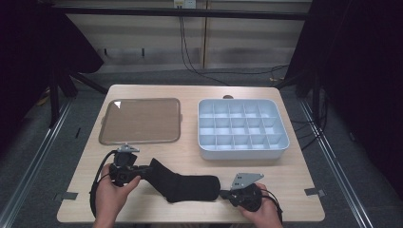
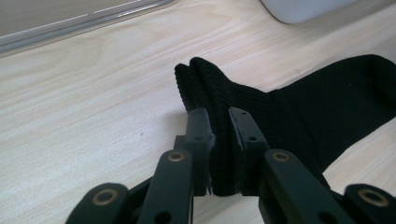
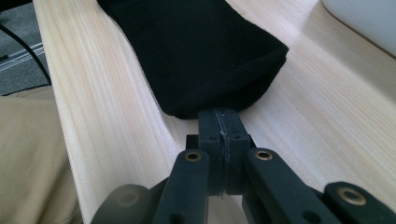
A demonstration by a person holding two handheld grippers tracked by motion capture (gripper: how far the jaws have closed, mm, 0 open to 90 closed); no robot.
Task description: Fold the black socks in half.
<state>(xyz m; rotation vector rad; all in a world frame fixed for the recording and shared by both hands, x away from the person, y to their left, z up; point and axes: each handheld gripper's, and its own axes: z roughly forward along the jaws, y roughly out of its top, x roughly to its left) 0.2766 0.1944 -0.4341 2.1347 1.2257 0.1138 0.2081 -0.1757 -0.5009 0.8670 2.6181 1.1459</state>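
A black sock [image 1: 187, 186] lies along the near side of the wooden table [image 1: 157, 156]. Its ribbed cuff points left and its toe points right. In the high view my left gripper [image 1: 144, 170] is at the cuff end. In the left gripper view the cuff [image 2: 205, 84] stands folded upright between the jaws, and my left gripper [image 2: 219, 119] is shut on it, lifting it slightly off the wood. My right gripper [image 1: 223, 194] is at the toe end. In the right gripper view its jaws are pressed together, and my right gripper [image 3: 219, 114] pinches the very edge of the toe [image 3: 201, 51].
A flat tray [image 1: 140, 121] with a brownish mat lies at the back left. A white compartment box [image 1: 242, 128] stands at the back right; its corner [image 2: 303, 9] is beyond the sock. The table's near edge [image 3: 60, 121] runs close beside the right gripper, with the person's trouser leg [image 3: 28, 158] below it.
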